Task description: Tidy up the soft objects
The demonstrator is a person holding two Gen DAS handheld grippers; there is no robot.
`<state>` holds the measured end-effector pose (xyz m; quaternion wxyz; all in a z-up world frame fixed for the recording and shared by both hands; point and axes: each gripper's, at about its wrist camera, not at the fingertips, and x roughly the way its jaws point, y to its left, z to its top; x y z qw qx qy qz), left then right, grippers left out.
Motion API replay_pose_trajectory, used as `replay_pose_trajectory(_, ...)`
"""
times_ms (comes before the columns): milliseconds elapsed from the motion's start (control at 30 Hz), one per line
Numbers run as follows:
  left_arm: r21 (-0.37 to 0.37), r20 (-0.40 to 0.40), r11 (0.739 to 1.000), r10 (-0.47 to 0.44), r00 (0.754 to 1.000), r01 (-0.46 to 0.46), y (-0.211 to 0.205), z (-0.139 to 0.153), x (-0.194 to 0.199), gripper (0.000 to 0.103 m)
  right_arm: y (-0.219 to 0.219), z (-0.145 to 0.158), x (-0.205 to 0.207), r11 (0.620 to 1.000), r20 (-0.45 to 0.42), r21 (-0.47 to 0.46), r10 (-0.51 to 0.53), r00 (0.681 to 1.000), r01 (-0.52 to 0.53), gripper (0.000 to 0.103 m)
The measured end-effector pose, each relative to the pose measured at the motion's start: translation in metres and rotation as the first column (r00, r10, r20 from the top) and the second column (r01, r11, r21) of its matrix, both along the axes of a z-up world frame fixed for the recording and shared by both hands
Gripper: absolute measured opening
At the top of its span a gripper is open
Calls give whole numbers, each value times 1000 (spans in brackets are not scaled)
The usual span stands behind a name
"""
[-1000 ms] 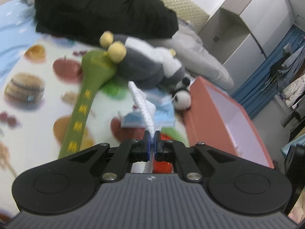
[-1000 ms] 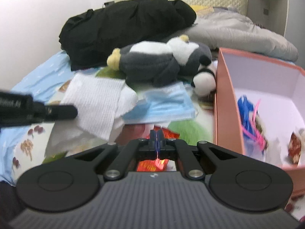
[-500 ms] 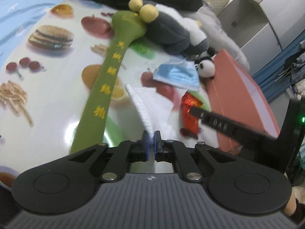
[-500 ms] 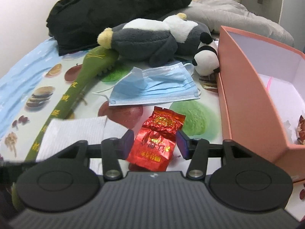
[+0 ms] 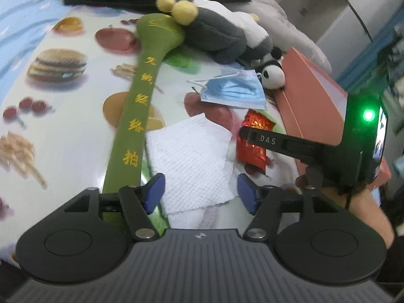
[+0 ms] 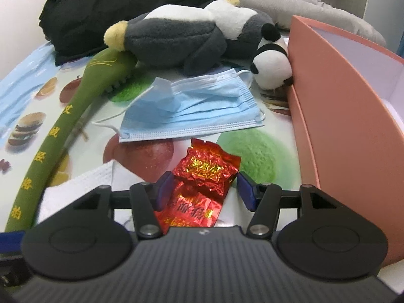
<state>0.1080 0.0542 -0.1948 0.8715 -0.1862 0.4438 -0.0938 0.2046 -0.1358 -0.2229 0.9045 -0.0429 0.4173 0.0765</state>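
Note:
My left gripper (image 5: 200, 193) is open above a white paper towel (image 5: 192, 161) that lies flat on the fruit-print sheet. My right gripper (image 6: 202, 189) is open, its jaws on either side of a red foil packet (image 6: 199, 184) without closing on it; the packet also shows in the left wrist view (image 5: 253, 139), with the right gripper's finger (image 5: 277, 142) over it. A blue face mask (image 6: 192, 111), a grey-and-white plush penguin (image 6: 181, 35), a small panda plush (image 6: 272, 63) and a long green padded stick (image 6: 58, 136) lie beyond.
A pink open box (image 6: 335, 93) stands at the right, against the panda. A black jacket (image 6: 113, 7) and a grey pillow (image 6: 303, 2) lie at the back. The towel's corner (image 6: 83, 184) lies left of the packet.
My left gripper carried the white towel back toward me, laid it on the sheet and opened. My right gripper opened and moved down over the red packet.

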Motion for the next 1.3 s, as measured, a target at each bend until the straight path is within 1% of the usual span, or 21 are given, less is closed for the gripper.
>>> replay_pose_trajectory(67, 37, 15, 999, -28, 999, 28, -5, 1, 2, 74, -1, 2, -2, 1000, -3, 5, 10, 1000, -9, 46)
replay_pose_trajectory(100, 55, 17, 998, -39, 999, 38, -7, 1, 4, 74, -2, 3, -2, 1000, -7, 7, 13, 1000, -13, 33)
replay_pose_trajectory(167, 93, 23, 994, -60, 998, 57, -12, 1, 7, 76, -5, 3, -4, 1000, -27, 17, 23, 999, -22, 24)
replay_pose_trajectory(233, 127, 29, 989, -82, 996, 78, -16, -1, 10, 81, -7, 3, -7, 999, -38, 30, 35, 999, -34, 15)
replay_pose_trajectory(267, 140, 30, 986, -93, 995, 88, -18, -1, 12, 82, -9, 4, -8, 999, -44, 38, 38, 998, -37, 10)
replay_pose_trajectory(400, 176, 28, 973, -156, 987, 148, -26, -4, 21, 83, -14, 7, -16, 997, -64, 69, 46, 997, -41, 5)
replay_pose_trajectory(467, 219, 20, 957, -202, 979, 193, -34, -8, 25, 83, -17, 8, -20, 996, -80, 86, 43, 996, -36, 4)
replay_pose_trajectory(533, 267, 13, 936, -239, 971, 227, -41, -11, 27, 83, -19, 9, -24, 996, -74, 85, 28, 997, -21, 5)
replay_pose_trajectory(600, 304, 1, 921, -257, 966, 245, -46, -17, 29, 83, -22, 11, -25, 995, -63, 99, -4, 998, 10, 7)
replay_pose_trajectory(667, 321, -1, 912, -271, 963, 257, -49, -22, 29, 83, -22, 15, -23, 992, -47, 124, -20, 999, 26, 7)
replay_pose_trajectory(733, 326, 4, 909, -276, 961, 260, -49, -24, 28, 82, -17, 17, -17, 991, -35, 123, -40, 999, 44, 9)
replay_pose_trajectory(767, 321, 7, 911, -274, 962, 257, -47, -24, 28, 82, -15, 17, -14, 992, -34, 119, -49, 998, 53, 14)
replay_pose_trajectory(800, 312, 9, 915, -271, 963, 255, -46, -25, 28, 82, -13, 17, -11, 991, -34, 120, -56, 998, 60, 27)
replay_pose_trajectory(833, 306, 15, 918, -269, 963, 252, -44, -25, 28, 80, -12, 16, -7, 989, -32, 130, -66, 997, 70, 38)
replay_pose_trajectory(867, 312, 22, 917, -269, 963, 249, -43, -26, 27, 78, -11, 16, -5, 987, -27, 135, -81, 996, 84, 58)
replay_pose_trajectory(900, 324, 25, 913, -270, 962, 248, -43, -26, 26, 76, -9, 15, -3, 986, -16, 129, -101, 995, 102, 71)
replay_pose_trajectory(933, 333, 28, 908, -277, 960, 252, -44, -27, 25, 76, -6, 14, -1, 987, -6, 113, -116, 993, 116, 72)
replay_pose_trajectory(1000, 346, 34, 903, -284, 958, 255, -45, -27, 23, 73, -1, 11, 5, 987, -15, 93, -131, 991, 132, 72)
replay_pose_trajectory(1067, 349, 39, 902, -287, 957, 256, -45, -28, 22, 69, -1, 9, 9, 983, -25, 126, -131, 991, 133, 72)
replay_pose_trajectory(1267, 336, 52, 904, -298, 953, 265, -43, -27, 21, 53, 10, -3, 20, 990, -30, 100, -100, 995, 102, 71)
replay_pose_trajectory(1300, 332, 54, 906, -297, 953, 263, -43, -27, 20, 49, 11, -4, 21, 991, -27, 93, -97, 995, 99, 68)
